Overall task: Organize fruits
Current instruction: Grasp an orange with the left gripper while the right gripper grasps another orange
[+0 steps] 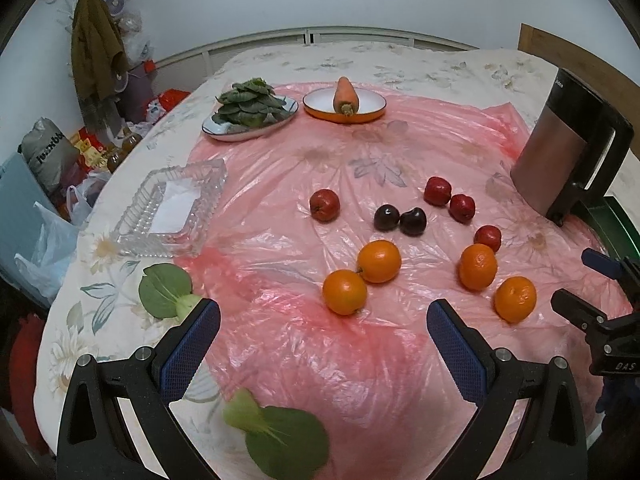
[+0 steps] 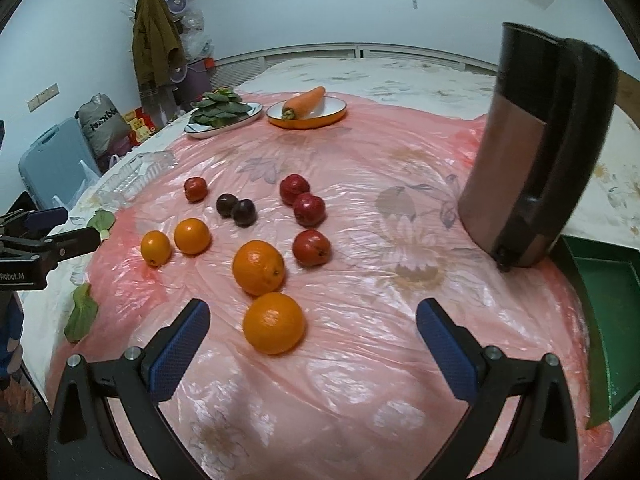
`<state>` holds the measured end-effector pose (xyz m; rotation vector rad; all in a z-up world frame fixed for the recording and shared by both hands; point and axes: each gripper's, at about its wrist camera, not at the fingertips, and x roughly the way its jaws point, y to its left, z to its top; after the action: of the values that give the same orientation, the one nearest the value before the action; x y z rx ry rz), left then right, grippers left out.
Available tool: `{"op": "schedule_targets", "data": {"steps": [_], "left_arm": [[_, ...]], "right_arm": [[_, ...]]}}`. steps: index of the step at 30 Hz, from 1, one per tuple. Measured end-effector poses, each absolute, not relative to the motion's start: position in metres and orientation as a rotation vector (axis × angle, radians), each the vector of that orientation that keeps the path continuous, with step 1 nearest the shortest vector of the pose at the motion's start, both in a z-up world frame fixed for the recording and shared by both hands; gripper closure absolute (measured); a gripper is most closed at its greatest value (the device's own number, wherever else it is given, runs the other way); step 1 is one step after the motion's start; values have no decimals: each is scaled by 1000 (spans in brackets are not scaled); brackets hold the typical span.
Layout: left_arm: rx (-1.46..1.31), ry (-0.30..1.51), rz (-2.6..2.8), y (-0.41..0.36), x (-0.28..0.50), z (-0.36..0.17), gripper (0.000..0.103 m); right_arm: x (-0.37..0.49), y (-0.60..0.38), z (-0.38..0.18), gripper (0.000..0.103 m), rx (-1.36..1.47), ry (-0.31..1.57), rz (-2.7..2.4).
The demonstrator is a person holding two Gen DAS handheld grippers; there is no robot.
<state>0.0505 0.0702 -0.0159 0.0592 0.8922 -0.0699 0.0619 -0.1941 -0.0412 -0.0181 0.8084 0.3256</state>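
Note:
Several oranges lie loose on the pink plastic sheet (image 1: 304,352); the nearest orange (image 2: 274,323) sits just ahead of my right gripper (image 2: 313,314), which is open and holds nothing. Another orange (image 1: 344,292) lies a little beyond my left gripper (image 1: 323,316), also open and holding nothing. Several small red apples (image 2: 311,247) and two dark plums (image 1: 398,219) lie further back. An empty glass tray (image 1: 136,224) stands at the left. The right gripper (image 1: 584,292) shows at the left wrist view's right edge.
A plate of leafy greens (image 1: 250,114) and an orange bowl (image 1: 368,110) with a carrot stand at the back. A tall metal kettle (image 2: 532,152) stands at the right, a green tray (image 2: 604,300) beside it. Loose bok choy leaves (image 1: 280,440) lie near the front edge.

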Motion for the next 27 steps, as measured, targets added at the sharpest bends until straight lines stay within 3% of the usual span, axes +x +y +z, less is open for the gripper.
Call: {"op": "schedule_targets", "data": {"steps": [6,11,15,17,19,23,27], "left_arm": [[81,931,-128,58,68,-31,4],[98,976,-165,50,89,-48,20],[87,1004,-176,51,100,-60,25],[83,1014,-181,51,103,-65,29],[81,1022,-180,52,105,-71,32],[73,1035,-176,54,107,-78,42],[68,1060,-182,55,109,-89,60]], "right_arm": [[72,-187,-54,0,-7,838,360],[82,-182,-64,0,-2,870,388],[87,-176,-75,0,-2,898,412],[88,-173,-79,13,-10,911,427],[88,-169,-83,17,-23,924,434],[89,-166,-90,42,-27,940,446],[88,-165,-93,45,-25,943,460]]}}
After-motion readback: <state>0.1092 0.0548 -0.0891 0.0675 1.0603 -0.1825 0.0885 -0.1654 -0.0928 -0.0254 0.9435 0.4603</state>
